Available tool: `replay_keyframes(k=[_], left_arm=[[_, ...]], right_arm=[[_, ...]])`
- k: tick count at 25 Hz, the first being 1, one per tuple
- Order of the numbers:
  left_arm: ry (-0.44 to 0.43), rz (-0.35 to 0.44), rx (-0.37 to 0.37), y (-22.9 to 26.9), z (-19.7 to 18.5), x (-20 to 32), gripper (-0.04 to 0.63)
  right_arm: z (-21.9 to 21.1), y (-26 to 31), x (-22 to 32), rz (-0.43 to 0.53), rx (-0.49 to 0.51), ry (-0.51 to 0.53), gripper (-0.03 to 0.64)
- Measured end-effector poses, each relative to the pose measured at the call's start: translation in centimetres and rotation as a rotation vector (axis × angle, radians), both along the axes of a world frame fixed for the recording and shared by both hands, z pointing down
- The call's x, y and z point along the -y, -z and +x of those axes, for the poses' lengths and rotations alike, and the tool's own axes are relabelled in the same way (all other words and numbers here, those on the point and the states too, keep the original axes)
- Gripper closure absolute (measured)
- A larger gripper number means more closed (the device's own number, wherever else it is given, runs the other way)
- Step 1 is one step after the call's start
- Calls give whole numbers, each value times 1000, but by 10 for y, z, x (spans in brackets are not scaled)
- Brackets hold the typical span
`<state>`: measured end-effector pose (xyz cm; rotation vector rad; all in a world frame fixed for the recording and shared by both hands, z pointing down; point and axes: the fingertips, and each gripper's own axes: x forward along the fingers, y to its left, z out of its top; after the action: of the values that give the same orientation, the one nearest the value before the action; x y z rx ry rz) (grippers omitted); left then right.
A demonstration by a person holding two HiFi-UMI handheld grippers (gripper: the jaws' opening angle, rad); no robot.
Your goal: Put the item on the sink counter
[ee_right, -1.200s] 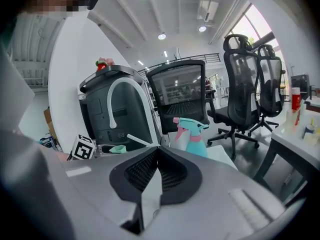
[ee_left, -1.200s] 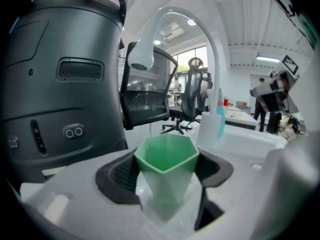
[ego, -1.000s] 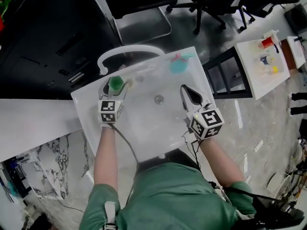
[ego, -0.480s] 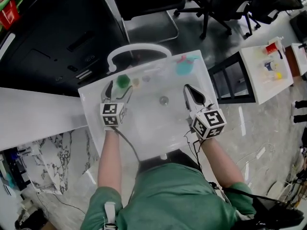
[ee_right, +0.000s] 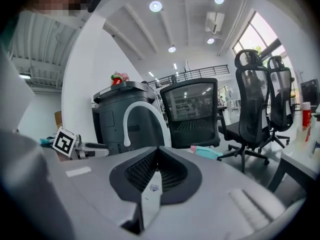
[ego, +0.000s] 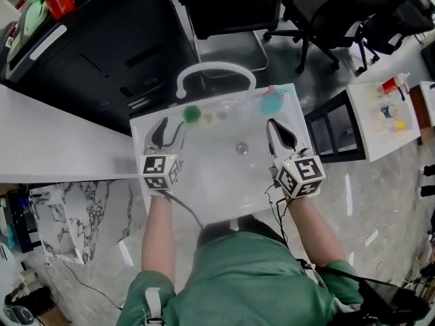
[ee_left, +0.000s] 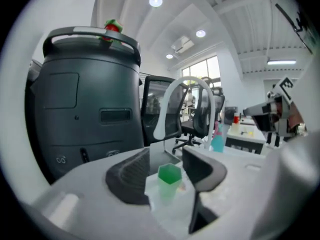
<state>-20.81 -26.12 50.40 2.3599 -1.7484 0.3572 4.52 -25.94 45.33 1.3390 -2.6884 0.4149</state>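
Observation:
A small clear bottle with a green cap stands upright on the sink counter's back rim, left of the white arched faucet. My left gripper hangs just short of the bottle, and its jaws are closing with nothing between them. In the left gripper view the green cap shows beyond the left gripper, clear of both pads. My right gripper hovers over the right side of the basin, shut and empty. In its own view the right gripper has its pads together.
A teal bottle lies at the counter's back right corner. Two small pale objects sit beside the green-capped bottle. The drain is mid-basin. A dark grey cabinet and office chairs stand behind the sink. A white table is at right.
The left gripper, which was around the green-capped bottle, has let go of it and drawn back toward me. The bottle stays on the rim. The right gripper has hardly moved.

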Motion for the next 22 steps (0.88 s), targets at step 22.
replay_keyframes(k=[22], left_arm=[[246,270,25,161,-47,-63,597]], right_arm=[[3,106,-26,184,68,42,615]])
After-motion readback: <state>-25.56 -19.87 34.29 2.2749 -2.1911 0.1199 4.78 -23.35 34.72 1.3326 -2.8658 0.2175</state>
